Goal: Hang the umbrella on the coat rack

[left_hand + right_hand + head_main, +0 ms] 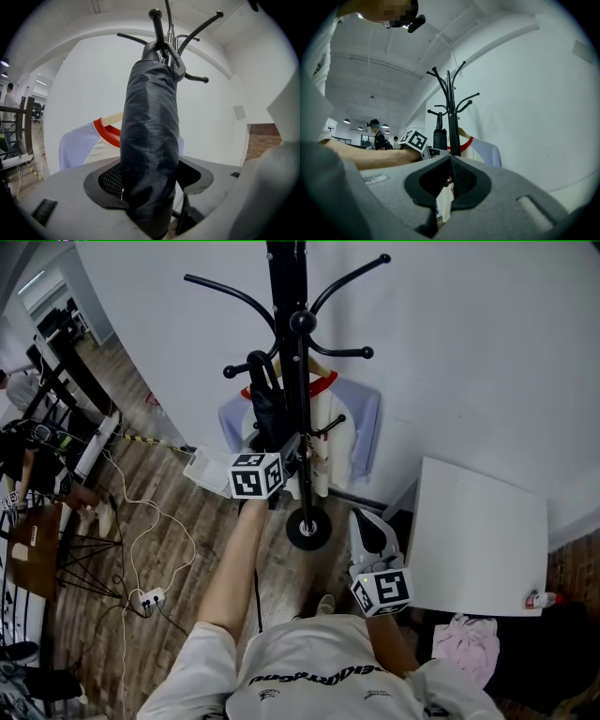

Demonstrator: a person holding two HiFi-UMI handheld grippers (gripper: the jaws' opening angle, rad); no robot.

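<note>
Folded black umbrella (150, 140) hangs upright from a low hook of the black coat rack (287, 296), just beside its pole. Left gripper (152, 182) sits level w/ the umbrella's lower part: jaws wide apart, umbrella between them, gap showing at the right pad, so not clamped. Behind the rack, a white/lilac shirt (361, 423) w/ red collar hangs against the wall. Right gripper (450, 161) is held back nr the person's body, jaws together, empty. White table (478, 540) stands to the right.

Soft even indoor light, dark fisheye corners.
</note>
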